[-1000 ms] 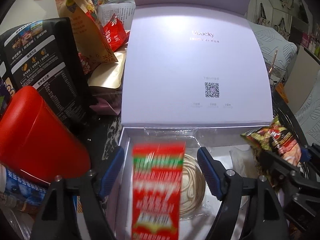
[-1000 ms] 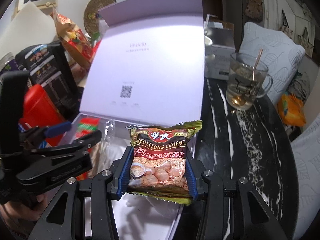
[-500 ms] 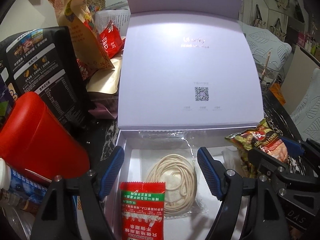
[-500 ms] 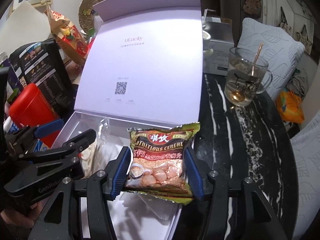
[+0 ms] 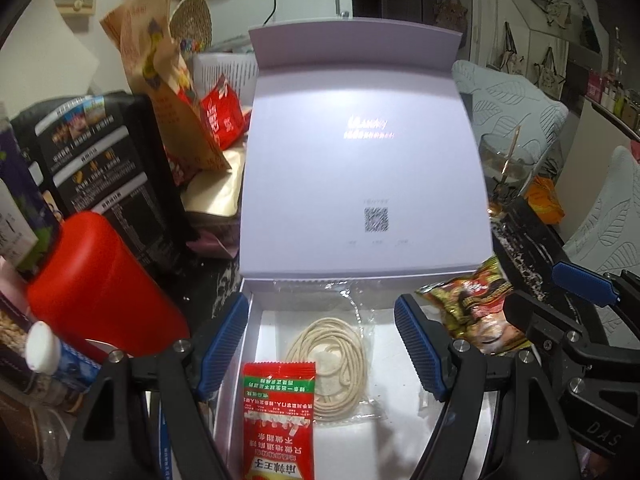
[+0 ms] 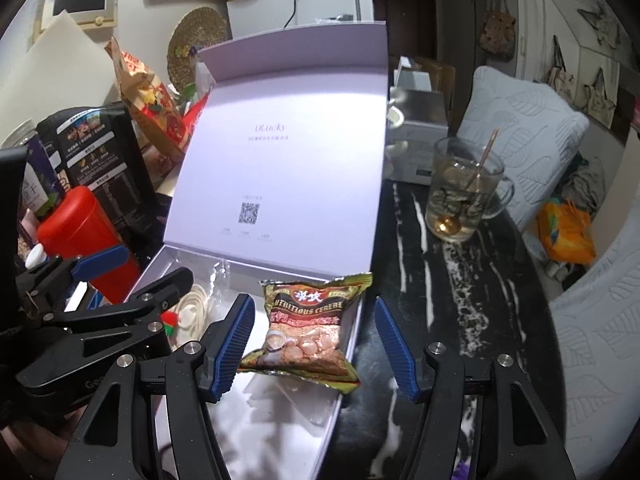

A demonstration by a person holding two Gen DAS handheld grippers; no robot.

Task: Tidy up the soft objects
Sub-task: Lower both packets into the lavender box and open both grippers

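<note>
Right gripper (image 6: 316,344), jaws just opening, brackets cereal packet (image 6: 306,330) untouched; left gripper (image 5: 320,344) wide, empty.

- I see the box (image 6: 362,312) as smooth matt card, pale lilac, its raised lid (image 5: 360,176) catching a soft sheen.
- The cereal packet (image 6: 306,328) looks like glossy, crinkled foil-plastic.
- The red sachet (image 5: 279,420) is shiny printed plastic film.
- The coiled cord (image 5: 334,356) sits in clear, wrinkled plastic wrap; it looks matt cream.
- My right gripper (image 6: 316,344) has ribbed blue rubbery pads on matt black plastic arms with bright metal screws; the left gripper (image 5: 320,346) is the same.
- The worktop (image 6: 432,264) is polished black stone with white veins.
- The mug (image 6: 464,196) is clear glass.
- The red canister (image 5: 96,280) is smooth, glossy plastic.
</note>
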